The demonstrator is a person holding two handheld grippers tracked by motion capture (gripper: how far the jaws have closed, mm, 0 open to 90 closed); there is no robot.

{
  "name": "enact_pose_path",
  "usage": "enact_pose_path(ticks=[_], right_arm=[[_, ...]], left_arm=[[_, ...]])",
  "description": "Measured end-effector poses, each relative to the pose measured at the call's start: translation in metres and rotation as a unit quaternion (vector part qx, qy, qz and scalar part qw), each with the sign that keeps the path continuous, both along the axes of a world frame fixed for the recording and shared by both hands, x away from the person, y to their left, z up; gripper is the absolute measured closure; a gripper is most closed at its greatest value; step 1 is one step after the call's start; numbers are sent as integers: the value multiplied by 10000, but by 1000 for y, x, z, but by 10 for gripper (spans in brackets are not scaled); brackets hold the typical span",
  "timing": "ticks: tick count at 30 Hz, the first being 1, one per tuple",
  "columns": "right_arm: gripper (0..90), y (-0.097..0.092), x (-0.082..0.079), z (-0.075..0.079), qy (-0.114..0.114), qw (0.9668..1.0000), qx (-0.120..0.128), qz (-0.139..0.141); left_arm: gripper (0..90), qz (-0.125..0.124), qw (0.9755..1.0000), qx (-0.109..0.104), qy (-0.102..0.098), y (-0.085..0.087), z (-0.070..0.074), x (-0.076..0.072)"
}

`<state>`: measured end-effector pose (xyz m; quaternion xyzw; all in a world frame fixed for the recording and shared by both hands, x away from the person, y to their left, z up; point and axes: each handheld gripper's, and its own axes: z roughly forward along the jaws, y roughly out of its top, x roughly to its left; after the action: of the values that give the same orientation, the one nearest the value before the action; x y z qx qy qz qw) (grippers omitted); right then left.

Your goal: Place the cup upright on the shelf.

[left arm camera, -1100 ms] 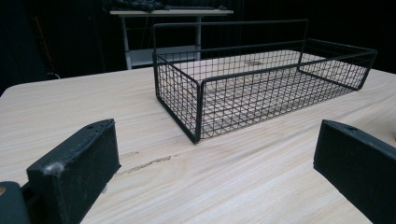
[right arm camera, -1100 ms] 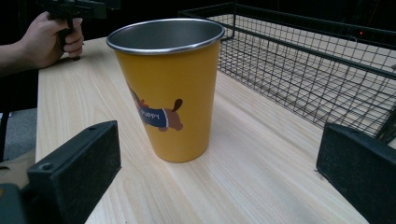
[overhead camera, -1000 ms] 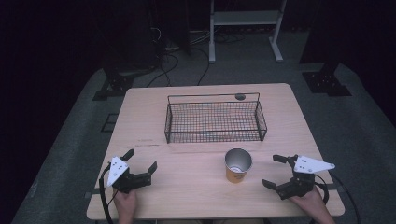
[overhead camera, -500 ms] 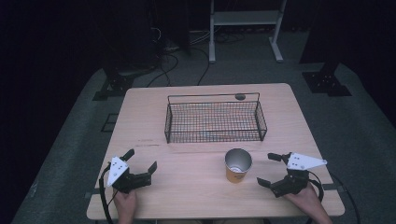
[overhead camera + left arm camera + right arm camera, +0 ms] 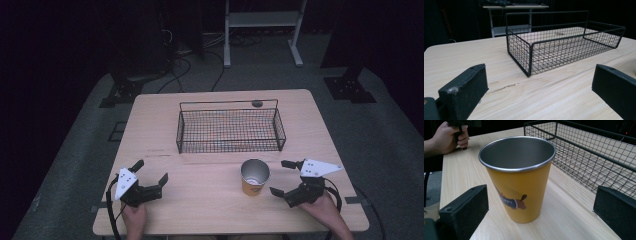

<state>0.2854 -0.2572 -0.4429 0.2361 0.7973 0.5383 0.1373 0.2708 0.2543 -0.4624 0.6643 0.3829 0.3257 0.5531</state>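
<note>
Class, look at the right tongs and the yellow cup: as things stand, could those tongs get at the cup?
Probably yes. The right tongs stand open beside the yellow cup, pointed at it, with only bare table between. The wire basket sits farther back, out of the way.

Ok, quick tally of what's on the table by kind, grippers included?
Wire baskets: 1, black wire basket
Cups: 1, yellow metal cup
Grippers: 2, left gripper and right gripper, both open
Small dark round thing at the far edge: 1, unidentifiable
Total: 5
</note>
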Motion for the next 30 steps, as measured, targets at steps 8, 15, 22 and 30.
enact_pose_path(ticks=[8, 15, 22, 30], right_arm=[[0, 10, 5, 1, 24, 10000, -65, 7], [0, 21, 8, 0, 95, 9998, -60, 181], [0, 33, 11, -1, 134, 9994, -54, 328], [0, 44, 13, -1, 116, 9991, -26, 399]], left_arm=[[0, -7, 10000, -4, -4, 0, 0, 0], [0, -8, 10000, 0, -4, 0, 0, 0], [0, -12, 10000, -10, -6, 0, 0, 0], [0, -16, 10000, -4, -6, 0, 0, 0]])
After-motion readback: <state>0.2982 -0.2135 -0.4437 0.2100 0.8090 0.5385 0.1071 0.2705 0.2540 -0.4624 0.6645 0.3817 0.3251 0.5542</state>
